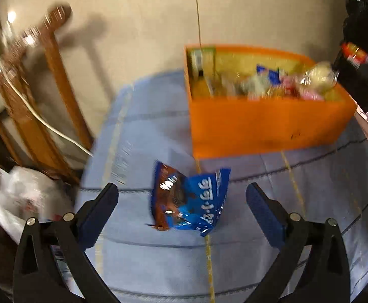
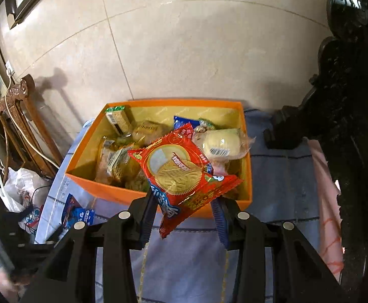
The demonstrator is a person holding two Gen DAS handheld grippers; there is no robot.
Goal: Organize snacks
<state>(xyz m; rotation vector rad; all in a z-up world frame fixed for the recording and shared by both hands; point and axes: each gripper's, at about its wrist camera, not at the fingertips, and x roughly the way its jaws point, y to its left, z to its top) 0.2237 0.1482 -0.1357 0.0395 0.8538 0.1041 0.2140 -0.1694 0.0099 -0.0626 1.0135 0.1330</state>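
Our left gripper (image 1: 182, 202) has its jaws spread wide and holds nothing; it sits over the blue cloth (image 1: 310, 202), with a blue snack packet (image 1: 190, 200) lying on the cloth between the fingers, apart from both pads. Our right gripper (image 2: 184, 212) is clamped on a red biscuit packet (image 2: 181, 174), held tilted over the near rim of the orange box (image 2: 103, 193). The box sits on the cloth by the wall and is piled with snacks, including a wrapped yellow cake (image 2: 221, 141). The left view is blurred. A white plastic bag (image 2: 22, 186) and a wooden chair (image 2: 19, 116) are off the left side.
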